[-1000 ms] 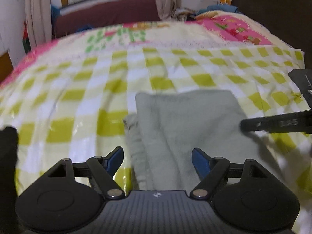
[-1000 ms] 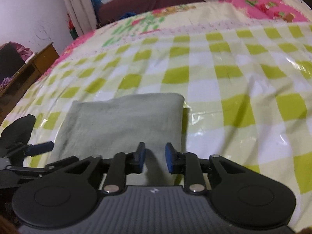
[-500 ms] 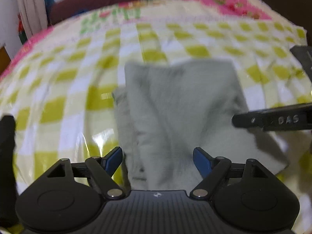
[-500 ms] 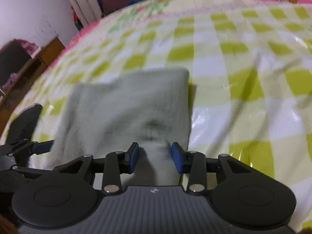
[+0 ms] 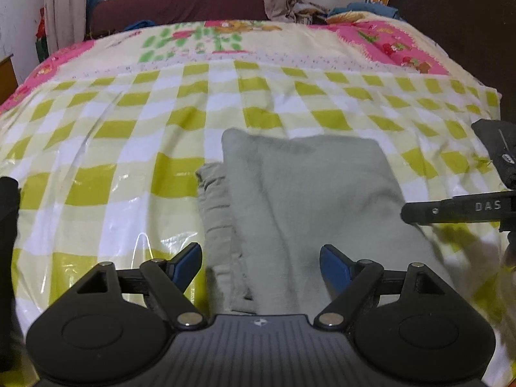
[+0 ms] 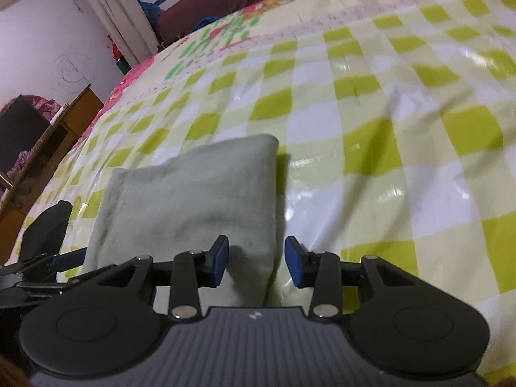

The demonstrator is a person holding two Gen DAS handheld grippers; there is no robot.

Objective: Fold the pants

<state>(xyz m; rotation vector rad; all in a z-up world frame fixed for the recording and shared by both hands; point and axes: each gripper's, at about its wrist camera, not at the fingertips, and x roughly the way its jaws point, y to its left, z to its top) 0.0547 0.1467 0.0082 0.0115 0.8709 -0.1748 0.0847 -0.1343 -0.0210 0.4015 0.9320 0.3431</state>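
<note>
I read the grey-green pants (image 5: 309, 213) as already folded into a compact rectangle, lying at lower centre of both views on the green-checked bed cover (image 5: 129, 148); at most a final tidy remains. Left gripper (image 5: 261, 266) gapes wide, right gripper (image 6: 256, 259) stands part open; neither pinches cloth. Only legible writing: "DAS" on the right gripper's arm, right edge of the left view.

Folded pants (image 5: 309, 200) flat on checked sheet (image 5: 135, 148), near its front edge. Left gripper (image 5: 261, 266) over pants' near-left part, right gripper (image 6: 257, 259) over pants' near-right edge. Patterned blanket (image 5: 225, 42) behind pants, headboard (image 5: 451, 32) far right of pants, wooden desk (image 6: 54, 142) left of pants.
</note>
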